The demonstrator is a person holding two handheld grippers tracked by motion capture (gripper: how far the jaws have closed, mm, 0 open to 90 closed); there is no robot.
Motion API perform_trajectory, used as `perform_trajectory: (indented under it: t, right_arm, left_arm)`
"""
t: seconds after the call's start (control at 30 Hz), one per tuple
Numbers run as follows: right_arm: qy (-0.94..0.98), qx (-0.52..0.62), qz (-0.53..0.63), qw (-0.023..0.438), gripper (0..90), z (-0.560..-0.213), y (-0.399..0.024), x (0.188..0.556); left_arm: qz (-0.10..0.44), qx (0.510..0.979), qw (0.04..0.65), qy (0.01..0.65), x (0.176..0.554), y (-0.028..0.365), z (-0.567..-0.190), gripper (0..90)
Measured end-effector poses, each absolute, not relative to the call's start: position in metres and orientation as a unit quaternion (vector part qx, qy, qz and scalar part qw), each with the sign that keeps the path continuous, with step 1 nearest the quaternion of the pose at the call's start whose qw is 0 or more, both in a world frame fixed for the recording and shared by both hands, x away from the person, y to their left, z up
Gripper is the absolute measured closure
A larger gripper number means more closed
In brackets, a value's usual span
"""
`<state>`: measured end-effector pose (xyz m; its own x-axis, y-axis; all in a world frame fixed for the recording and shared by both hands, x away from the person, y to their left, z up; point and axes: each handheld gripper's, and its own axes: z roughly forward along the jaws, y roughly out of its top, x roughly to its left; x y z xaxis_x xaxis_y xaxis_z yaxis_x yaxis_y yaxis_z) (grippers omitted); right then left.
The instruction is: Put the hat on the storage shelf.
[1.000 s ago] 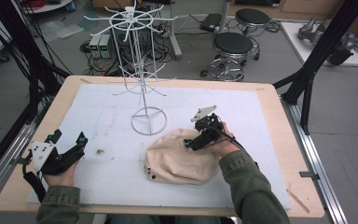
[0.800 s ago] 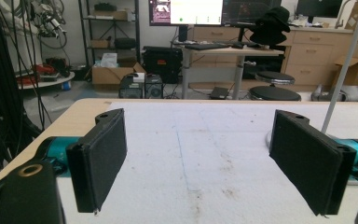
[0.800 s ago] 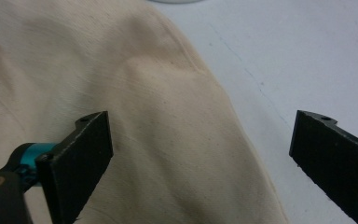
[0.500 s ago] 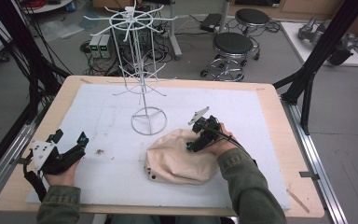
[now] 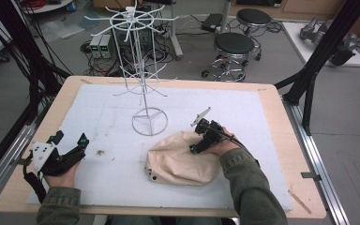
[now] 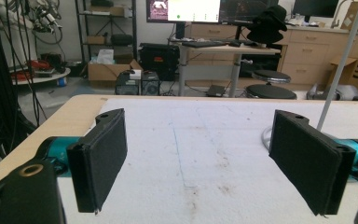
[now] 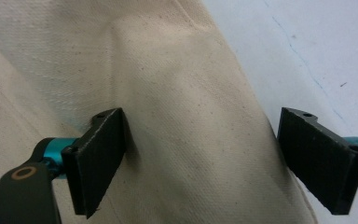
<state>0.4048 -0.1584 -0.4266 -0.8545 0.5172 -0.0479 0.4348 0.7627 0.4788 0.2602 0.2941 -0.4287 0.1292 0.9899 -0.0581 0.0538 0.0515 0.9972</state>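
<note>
Cream cap (image 5: 180, 161) flat on mat, just before wire rack base (image 5: 149, 121). Right gripper (image 5: 201, 140) on cap's right crown, jaws spread astride a fabric ridge. Left gripper (image 5: 70, 152) well left of cap, spread, empty.

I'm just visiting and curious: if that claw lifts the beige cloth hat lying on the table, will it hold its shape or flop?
Probably flop: the beige hat lies slumped and creased, and a soft fold bulges between the open right claw. It is likely light, being plain woven fabric. It seems unlikely to slip, since the weave looks coarse against the pads.
</note>
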Motion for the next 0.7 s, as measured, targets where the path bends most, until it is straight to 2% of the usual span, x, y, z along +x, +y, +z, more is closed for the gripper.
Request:
perform_trajectory:
  t: [0.17,0.27,0.3,0.33,0.4,0.47,0.5,0.57,0.63,0.7]
  right_arm:
    - [0.932,0.262,0.232,0.09,22.1,-0.425,-0.16,0.405]
    - [0.927,0.279,0.231,0.102,35.1,-0.422,-0.161,0.403]
    - [0.927,0.279,0.231,0.102,35.1,-0.422,-0.161,0.403]
    - [0.925,0.282,0.231,0.106,40.6,-0.421,-0.162,0.403]
    - [0.925,0.283,0.23,0.107,42.9,-0.42,-0.163,0.403]
    - [0.927,0.275,0.225,0.12,50.2,-0.417,-0.162,0.4]
    - [0.927,0.275,0.225,0.12,50.2,-0.417,-0.162,0.4]
    - [0.925,0.276,0.224,0.132,55.6,-0.415,-0.161,0.398]
    - [0.923,0.263,0.229,0.162,68.4,-0.41,-0.16,0.394]
    - [0.924,0.254,0.223,0.178,71.7,-0.408,-0.158,0.391]
  left_arm:
    - [0.44,0.532,0.532,0.491,0.26,0.294,-0.429,19.5]
    - [0.44,0.533,0.53,0.491,0.261,0.293,-0.429,19.6]
    - [0.44,0.533,0.53,0.491,0.261,0.293,-0.429,19.6]
    - [0.441,0.533,0.53,0.49,0.261,0.293,-0.429,19.6]
    - [0.442,0.535,0.528,0.489,0.261,0.293,-0.429,19.6]
    - [0.442,0.535,0.528,0.49,0.261,0.293,-0.429,19.6]
    - [0.442,0.534,0.528,0.49,0.261,0.293,-0.429,19.6]
    - [0.442,0.534,0.528,0.49,0.26,0.293,-0.429,19.6]
    - [0.441,0.533,0.53,0.49,0.26,0.293,-0.429,19.7]
    - [0.44,0.533,0.531,0.49,0.26,0.293,-0.429,19.8]
